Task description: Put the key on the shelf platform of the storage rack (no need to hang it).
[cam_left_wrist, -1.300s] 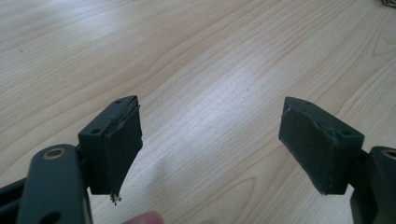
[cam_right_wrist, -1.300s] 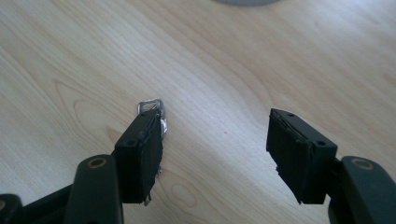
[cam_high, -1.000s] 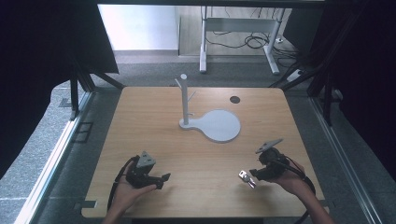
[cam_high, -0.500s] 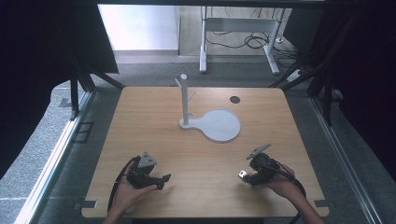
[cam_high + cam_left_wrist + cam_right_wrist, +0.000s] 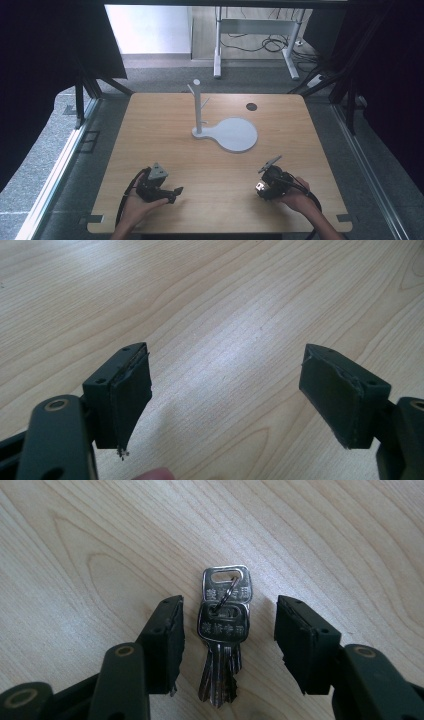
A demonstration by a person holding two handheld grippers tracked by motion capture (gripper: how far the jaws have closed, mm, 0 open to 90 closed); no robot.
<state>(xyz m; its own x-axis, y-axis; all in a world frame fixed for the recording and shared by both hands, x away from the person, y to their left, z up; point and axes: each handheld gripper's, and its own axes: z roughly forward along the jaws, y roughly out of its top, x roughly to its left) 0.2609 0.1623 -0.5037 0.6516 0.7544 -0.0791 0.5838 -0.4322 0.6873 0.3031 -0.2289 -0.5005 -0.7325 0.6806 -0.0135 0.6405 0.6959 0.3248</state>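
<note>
A small bunch of keys [image 5: 223, 630] lies flat on the wooden table [image 5: 165, 130], well in front of the white hook stand [image 5: 200, 107] and to its right. The right gripper [image 5: 261, 188] has sunk toward the keys since a second ago. Its jaws have just been closing and now bracket the bunch without pressing it, so a pickup looks imminent. The right hand [image 5: 297, 197] tilts it down. The left gripper [image 5: 175, 191] rests left of the keys, jaws spread over bare wood.
</note>
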